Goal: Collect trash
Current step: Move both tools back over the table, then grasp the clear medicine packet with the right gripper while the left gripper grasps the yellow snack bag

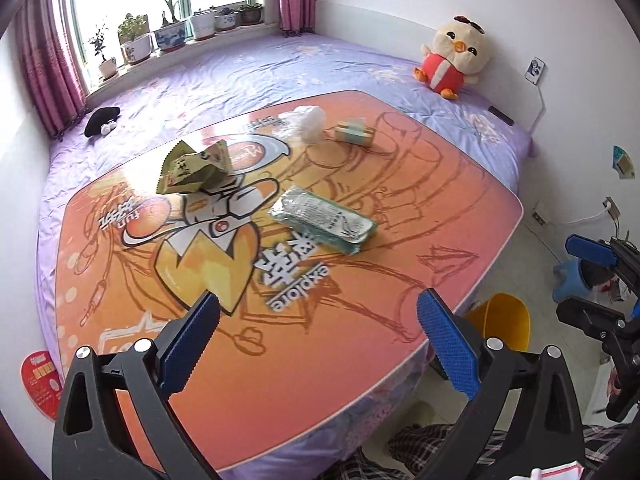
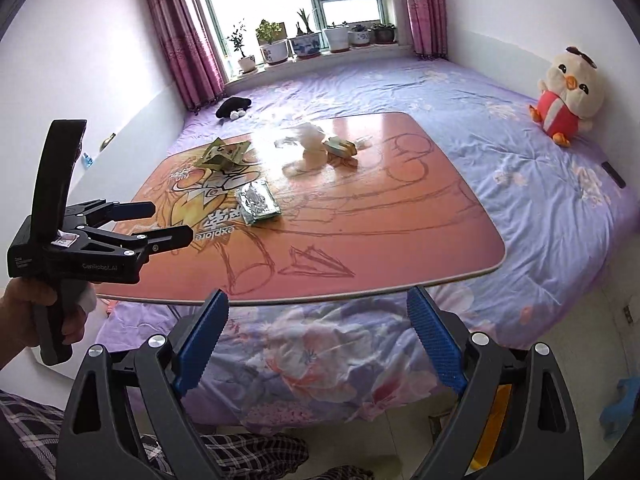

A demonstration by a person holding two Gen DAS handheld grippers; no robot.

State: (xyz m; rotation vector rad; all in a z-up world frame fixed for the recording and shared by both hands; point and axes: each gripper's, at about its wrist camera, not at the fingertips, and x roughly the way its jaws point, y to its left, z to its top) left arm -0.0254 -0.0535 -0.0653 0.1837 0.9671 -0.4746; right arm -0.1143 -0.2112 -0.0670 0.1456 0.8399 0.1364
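Trash lies on an orange printed table [image 1: 440, 208] [image 2: 400, 216]: a crumpled green snack wrapper [image 1: 196, 168] [image 2: 224, 153], a flat silver-green packet [image 1: 324, 220] [image 2: 258, 202], a white plastic bag [image 1: 306, 122] [image 2: 310, 142] and a small green-yellow box [image 1: 354, 131] [image 2: 340, 147]. My left gripper [image 1: 320, 312] [image 2: 170, 220] is open and empty above the table's near edge. My right gripper [image 2: 318, 312] [image 1: 580, 276] is open and empty, in front of and below the table edge.
The table stands on a bed with a purple sheet [image 2: 520, 160]. A plush chick [image 1: 452, 56] [image 2: 568, 92] sits by the wall. A yellow bin [image 1: 502, 320] stands on the floor by the bed. Potted plants [image 2: 304, 40] line the windowsill.
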